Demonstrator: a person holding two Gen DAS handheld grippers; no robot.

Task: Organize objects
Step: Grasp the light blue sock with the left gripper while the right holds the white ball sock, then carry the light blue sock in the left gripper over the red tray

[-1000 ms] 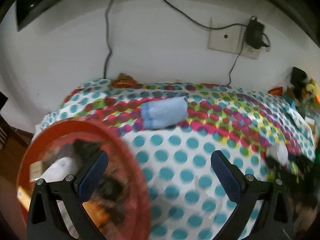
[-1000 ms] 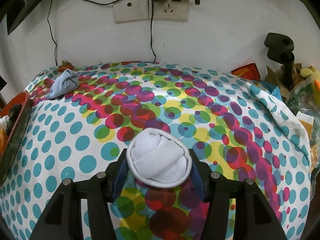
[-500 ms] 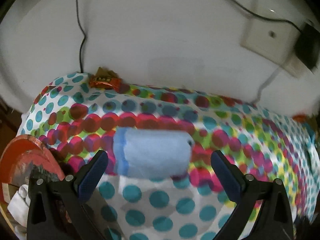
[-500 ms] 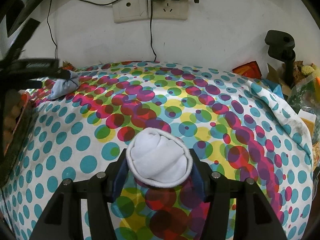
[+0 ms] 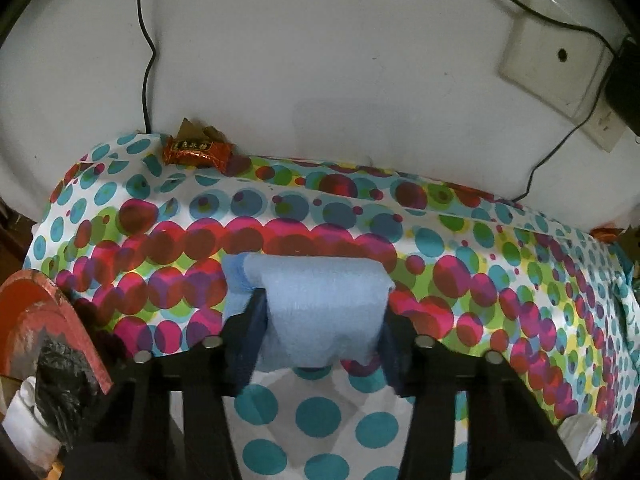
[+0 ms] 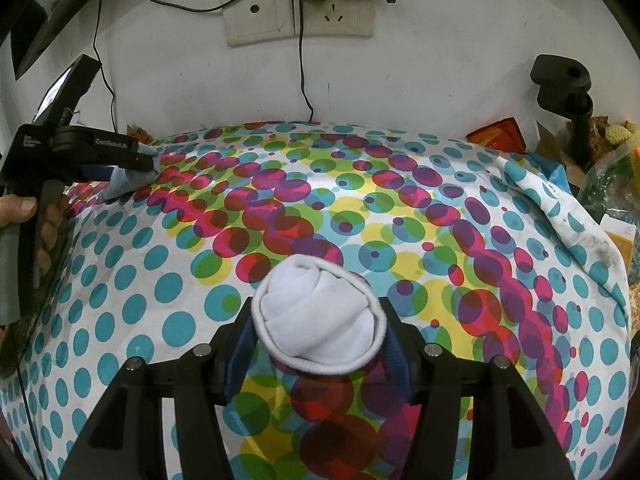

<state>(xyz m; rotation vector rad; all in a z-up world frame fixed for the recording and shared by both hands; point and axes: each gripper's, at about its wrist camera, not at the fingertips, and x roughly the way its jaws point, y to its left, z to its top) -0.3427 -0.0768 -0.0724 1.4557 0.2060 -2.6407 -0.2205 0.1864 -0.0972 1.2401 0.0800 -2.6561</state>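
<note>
My left gripper (image 5: pixel 320 320) is shut on a rolled light-blue sock (image 5: pixel 320 312) that rests on the polka-dot tablecloth (image 5: pixel 320 416) near the back left. The right wrist view shows that gripper (image 6: pixel 136 166) and the blue sock (image 6: pixel 128 180) at far left. My right gripper (image 6: pixel 318 332) is shut on a rolled white sock (image 6: pixel 318 320) and holds it over the middle of the cloth (image 6: pixel 160 264). The white sock also shows at the lower right of the left wrist view (image 5: pixel 580 436).
A red basket (image 5: pixel 52 320) with dark and white items stands at the left edge. A red snack packet (image 5: pixel 196 152) lies by the wall. Wall sockets (image 6: pixel 300 20) with cables hang behind. A black stand (image 6: pixel 568 96) and bags (image 6: pixel 608 184) crowd the right side.
My left gripper has moved forward onto the blue sock and closed on it. My right gripper has stayed still, holding the white sock.
</note>
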